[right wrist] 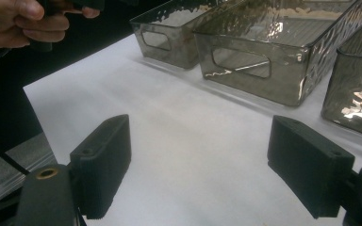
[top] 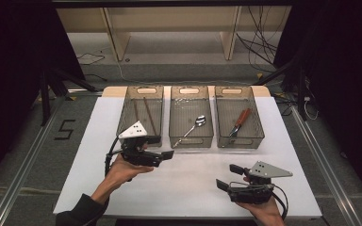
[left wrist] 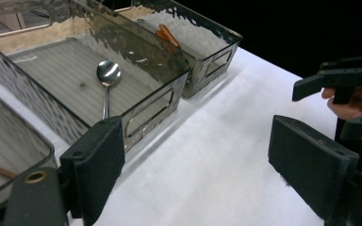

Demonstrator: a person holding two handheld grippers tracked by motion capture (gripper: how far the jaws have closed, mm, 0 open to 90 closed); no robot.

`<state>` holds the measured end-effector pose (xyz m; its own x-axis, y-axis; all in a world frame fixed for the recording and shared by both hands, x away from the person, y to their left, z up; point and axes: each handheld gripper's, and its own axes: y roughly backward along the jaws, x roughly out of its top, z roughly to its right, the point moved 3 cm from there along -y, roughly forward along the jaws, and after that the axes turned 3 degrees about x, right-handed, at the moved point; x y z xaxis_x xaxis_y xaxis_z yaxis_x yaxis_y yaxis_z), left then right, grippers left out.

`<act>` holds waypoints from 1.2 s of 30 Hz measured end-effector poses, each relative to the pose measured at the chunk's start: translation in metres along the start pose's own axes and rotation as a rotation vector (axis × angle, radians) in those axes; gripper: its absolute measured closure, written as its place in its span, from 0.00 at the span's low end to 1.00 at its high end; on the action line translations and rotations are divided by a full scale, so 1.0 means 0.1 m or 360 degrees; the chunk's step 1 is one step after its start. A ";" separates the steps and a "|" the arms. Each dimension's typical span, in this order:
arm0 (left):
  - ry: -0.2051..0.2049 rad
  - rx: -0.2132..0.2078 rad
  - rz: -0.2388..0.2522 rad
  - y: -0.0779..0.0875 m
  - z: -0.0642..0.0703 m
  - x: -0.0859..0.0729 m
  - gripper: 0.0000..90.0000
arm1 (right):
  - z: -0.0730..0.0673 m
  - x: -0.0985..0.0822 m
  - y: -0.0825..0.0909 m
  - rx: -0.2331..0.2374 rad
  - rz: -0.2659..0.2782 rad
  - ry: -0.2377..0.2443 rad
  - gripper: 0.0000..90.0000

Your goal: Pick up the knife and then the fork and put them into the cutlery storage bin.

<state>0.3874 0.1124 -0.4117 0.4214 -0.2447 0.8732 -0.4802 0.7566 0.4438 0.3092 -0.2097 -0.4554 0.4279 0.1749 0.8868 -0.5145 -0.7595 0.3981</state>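
Three clear bins stand in a row along the far edge of the white counter (top: 188, 188): the left bin (top: 141, 92) holds chopsticks (top: 149, 114), the middle bin (top: 191, 94) a spoon (top: 197, 123), the right bin (top: 238, 94) an orange-handled tool (top: 239, 121). In front of the bins the counter is bare all the way to the near edge, with open room between the two hands.

The left gripper (top: 162, 147) hangs just in front of the left bin's near wall, toward the left side of the counter, jaws wide apart and holding nothing. In the left gripper view the spoon (left wrist: 107, 80) lies in the middle bin just past the left jaw, bowl toward the far edge, handle toward the near wall.

The right gripper (top: 229, 176) sits near the near right corner, well apart from the bins, jaws wide and holding nothing, pointing toward the left side.
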 end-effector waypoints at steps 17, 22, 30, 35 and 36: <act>0.0029 0.0030 0.0003 0.20 -0.01 -0.49 0.20 | 0.00 0.00 -0.01 -0.0011 0.0000 0.0009 0.25; 0.0037 0.0035 -0.0029 0.22 0.01 -0.61 0.20 | 0.00 -0.01 -0.01 -0.0012 -0.0003 0.0009 0.26; 0.0051 0.0069 -0.0004 0.26 -0.03 -0.71 0.20 | 0.00 -0.01 -0.01 -0.0018 -0.0005 0.0016 0.25; 0.0092 0.0066 0.0009 0.29 -0.05 -0.72 0.20 | 0.00 -0.01 -0.01 -0.0023 -0.0007 0.0017 0.25; 0.0098 0.0059 0.0010 0.29 -0.05 -0.72 0.20 | 0.00 -0.01 -0.01 -0.0021 -0.0007 0.0019 0.25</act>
<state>0.3467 0.1546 -0.4629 0.4643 -0.2016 0.8624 -0.5107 0.7346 0.4466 0.3095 -0.2089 -0.4568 0.4214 0.1859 0.8876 -0.5225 -0.7503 0.4052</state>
